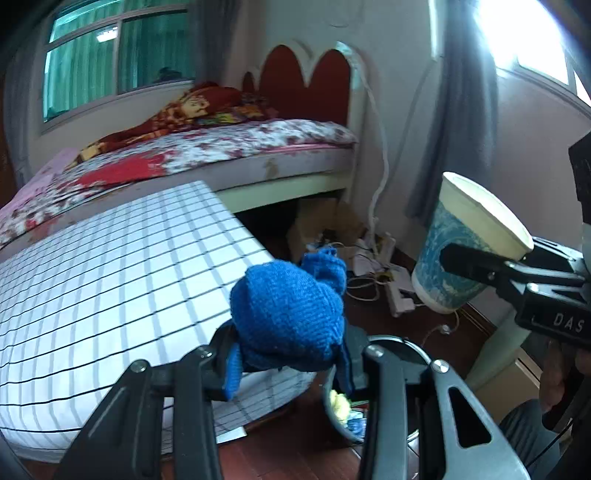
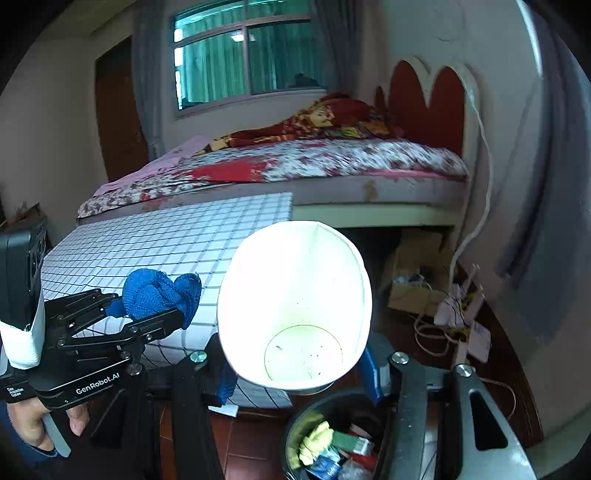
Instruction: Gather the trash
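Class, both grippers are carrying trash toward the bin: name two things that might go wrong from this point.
The paper cup, pinched low between the right gripper's fingers, may slip or crush. The blue knitted cloth in the left gripper hangs beside the trash bin, over its rim; dropped now, it could miss.

Daylight pours in from a window point(image 1: 517, 33) at one o'clock in the left wrist view, blown out to white glare. The paper cup point(image 2: 295, 306) glows overexposed inside in the right wrist view. The bed point(image 2: 295, 166) is slightly blurred. Fisheye bending curves all edges, and the corners vignette to black.
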Action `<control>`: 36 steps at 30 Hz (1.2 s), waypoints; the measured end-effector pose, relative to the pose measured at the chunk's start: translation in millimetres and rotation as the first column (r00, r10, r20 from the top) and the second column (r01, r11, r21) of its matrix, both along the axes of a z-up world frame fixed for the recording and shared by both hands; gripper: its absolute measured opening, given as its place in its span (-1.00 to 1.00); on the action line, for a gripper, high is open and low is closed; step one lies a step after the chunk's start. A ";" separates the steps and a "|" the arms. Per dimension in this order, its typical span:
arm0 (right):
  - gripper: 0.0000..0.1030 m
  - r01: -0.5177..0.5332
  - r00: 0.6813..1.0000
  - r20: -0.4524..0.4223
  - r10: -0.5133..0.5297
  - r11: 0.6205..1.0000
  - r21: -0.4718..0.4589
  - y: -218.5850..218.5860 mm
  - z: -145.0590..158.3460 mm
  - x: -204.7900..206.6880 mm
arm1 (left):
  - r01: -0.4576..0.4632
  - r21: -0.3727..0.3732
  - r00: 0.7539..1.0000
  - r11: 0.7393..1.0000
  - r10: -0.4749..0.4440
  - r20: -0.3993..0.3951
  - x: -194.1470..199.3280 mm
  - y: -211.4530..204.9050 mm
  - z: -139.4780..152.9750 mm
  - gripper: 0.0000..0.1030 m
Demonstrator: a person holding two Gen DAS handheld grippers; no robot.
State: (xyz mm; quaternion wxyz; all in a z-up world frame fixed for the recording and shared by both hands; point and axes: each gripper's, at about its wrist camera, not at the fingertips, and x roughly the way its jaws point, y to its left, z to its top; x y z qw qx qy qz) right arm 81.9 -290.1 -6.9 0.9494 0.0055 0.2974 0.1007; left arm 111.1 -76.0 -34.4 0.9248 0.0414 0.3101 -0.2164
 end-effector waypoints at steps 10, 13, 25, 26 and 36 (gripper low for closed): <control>0.08 0.050 0.997 -0.056 -0.050 0.999 0.003 -60.3 -48.1 -23.6 | 0.130 -0.015 0.990 0.991 -0.130 -0.059 -12.1 -58.1 -34.6 -0.19; 0.08 0.044 0.994 -0.099 -0.046 0.999 -0.019 -71.8 -71.1 -27.0 | 0.153 -0.015 0.983 0.988 -0.154 -0.105 -12.5 -69.4 -56.4 -0.19; 0.09 -0.075 0.971 -0.228 0.066 0.997 -0.031 -89.1 -135.4 -14.5 | 0.239 0.004 0.943 0.971 -0.231 -0.239 -9.6 -99.9 -110.3 -0.17; 0.09 -0.084 0.968 -0.240 0.076 0.996 -0.023 -90.5 -140.1 -11.3 | 0.244 -0.002 0.940 0.970 -0.237 -0.247 -8.7 -101.0 -112.6 -0.17; 0.97 0.063 0.941 -0.324 -0.099 0.991 -0.122 -117.1 -190.4 -5.4 | 0.091 -0.014 0.944 0.996 -0.091 -0.316 7.9 -75.4 -141.4 0.98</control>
